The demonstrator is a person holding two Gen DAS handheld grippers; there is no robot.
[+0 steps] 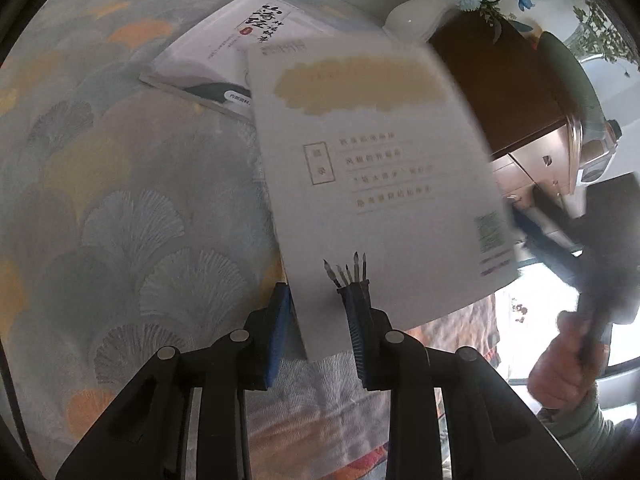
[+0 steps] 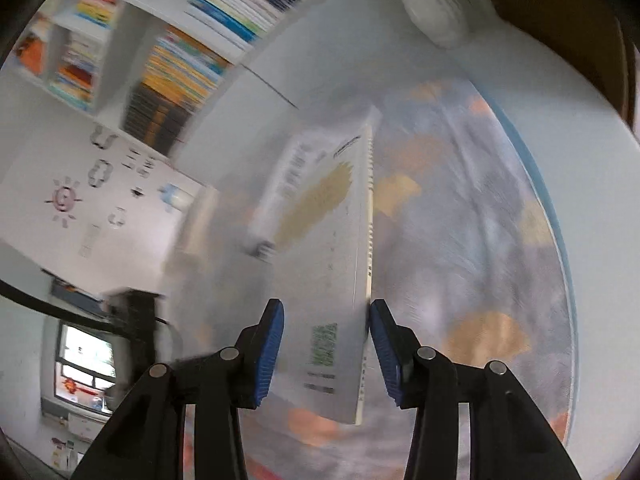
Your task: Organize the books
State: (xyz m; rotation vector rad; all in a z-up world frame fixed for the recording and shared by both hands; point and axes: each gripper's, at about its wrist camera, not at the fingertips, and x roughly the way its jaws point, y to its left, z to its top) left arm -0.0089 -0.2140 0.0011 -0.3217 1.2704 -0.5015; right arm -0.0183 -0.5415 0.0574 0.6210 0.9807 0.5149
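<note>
The left gripper (image 1: 322, 308) has its fingers narrowed onto the bottom edge of a thin pale book (image 1: 372, 176), one pad over the cover and the other behind it, so the book stands lifted above the patterned cloth (image 1: 120, 200) and fans away toward 12 o'clock in the left wrist view. In the right wrist view the right gripper (image 2: 326, 344) straddles the same book (image 2: 336, 280) edge-on: the right pad sits at the spine, while the left pad stands apart from the cover, so the fingers are fairly wide and not pressing. A second book (image 1: 224, 56) lies flat on the cloth at about 11 o'clock, partly under the lifted one, with a white vase (image 1: 416, 16) at 1 o'clock. The book looks light and bendy (a softcover, by its thinness), likely to droop or swing if pinched at one corner; I would hold it near the spine, where it is stiffest, and squeeze gently since the smooth cover may slide. Full shelves (image 2: 192, 52) show at 10 o'clock.
</note>
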